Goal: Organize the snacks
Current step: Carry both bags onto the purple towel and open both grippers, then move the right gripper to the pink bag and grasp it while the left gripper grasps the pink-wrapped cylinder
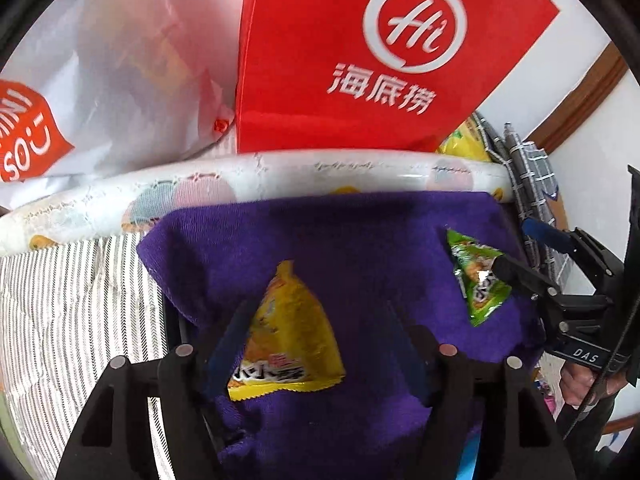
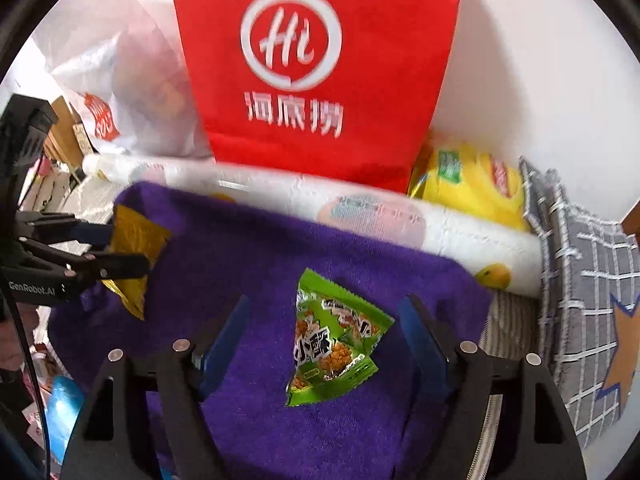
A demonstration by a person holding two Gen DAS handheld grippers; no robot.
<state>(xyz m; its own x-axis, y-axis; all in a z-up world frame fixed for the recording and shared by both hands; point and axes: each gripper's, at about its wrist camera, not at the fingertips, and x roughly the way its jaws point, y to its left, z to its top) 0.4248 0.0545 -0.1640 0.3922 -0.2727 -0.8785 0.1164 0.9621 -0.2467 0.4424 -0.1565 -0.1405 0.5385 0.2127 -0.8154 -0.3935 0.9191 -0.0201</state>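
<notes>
**Two snack packets on purple cloth, one between each pair of fingers**

Spread over a purple cloth, itself lying on a striped surface. Yellow snack packet on the left part of the cloth, green snack packet on the right part, well apart from each other.

Left hand-held gripper: fingers spread wide, yellow snack packet between them, lying close against the left blue pad; contact there cannot be told. Seen from the right wrist, the two fingers on either side of the packet's edge, not closed on it.

Right hand-held gripper: also wide open, green snack packet lying flat between the blue pads, clear of both. From the left wrist, one black finger crossing over the green packet's right corner, the other blue-tipped finger farther back.

Behind the cloth, at the far edge: a rolled patterned sheet lying left to right. Farther still, upright against the white wall: a red bag with a white circular logo and white characters. To its left, a white plastic bag with an orange-red label. To its right, a yellow package, partly hidden by the roll, and just beside that a grey checked cushion with an orange star.
</notes>
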